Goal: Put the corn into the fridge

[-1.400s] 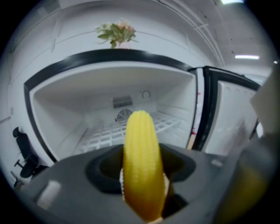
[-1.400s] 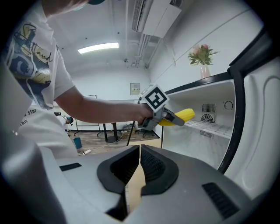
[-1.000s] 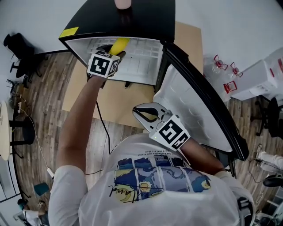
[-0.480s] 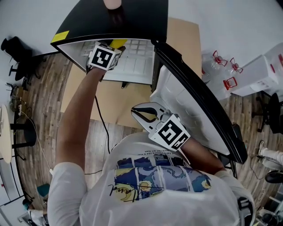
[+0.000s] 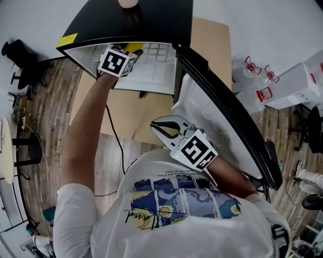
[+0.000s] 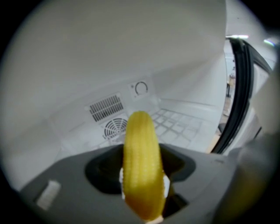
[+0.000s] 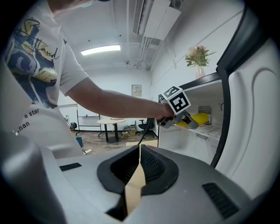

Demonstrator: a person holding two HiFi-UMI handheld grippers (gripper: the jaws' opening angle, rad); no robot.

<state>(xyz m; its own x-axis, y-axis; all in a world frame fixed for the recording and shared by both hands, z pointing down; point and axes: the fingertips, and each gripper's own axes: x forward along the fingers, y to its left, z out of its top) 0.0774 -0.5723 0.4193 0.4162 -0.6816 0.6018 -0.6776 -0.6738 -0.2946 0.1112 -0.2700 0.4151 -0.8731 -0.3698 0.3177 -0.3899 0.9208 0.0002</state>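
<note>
The yellow corn cob (image 6: 141, 162) stands upright between the jaws of my left gripper (image 6: 142, 186), which is shut on it. That gripper (image 5: 128, 54) reaches into the open black fridge (image 5: 151, 22), and only the corn's tip (image 5: 133, 48) shows under the top edge. Behind the corn are the white back wall, a round fan vent (image 6: 114, 127) and a grid floor (image 6: 175, 124). The right gripper view shows the corn (image 7: 199, 119) inside the white compartment. My right gripper (image 5: 154, 125) hangs shut and empty in front of the open door (image 5: 222, 111).
A pink vase (image 5: 128, 3) with flowers (image 7: 197, 56) stands on the fridge top. The fridge sits on a cardboard sheet (image 5: 131, 113) on the wood floor, with a black cable (image 5: 115, 146) across it. Water bottles (image 5: 252, 75) and a white box (image 5: 298, 85) are at right.
My left gripper has carried the corn deeper into the fridge, so less of the cob shows under the top edge. The right gripper has stayed put.
</note>
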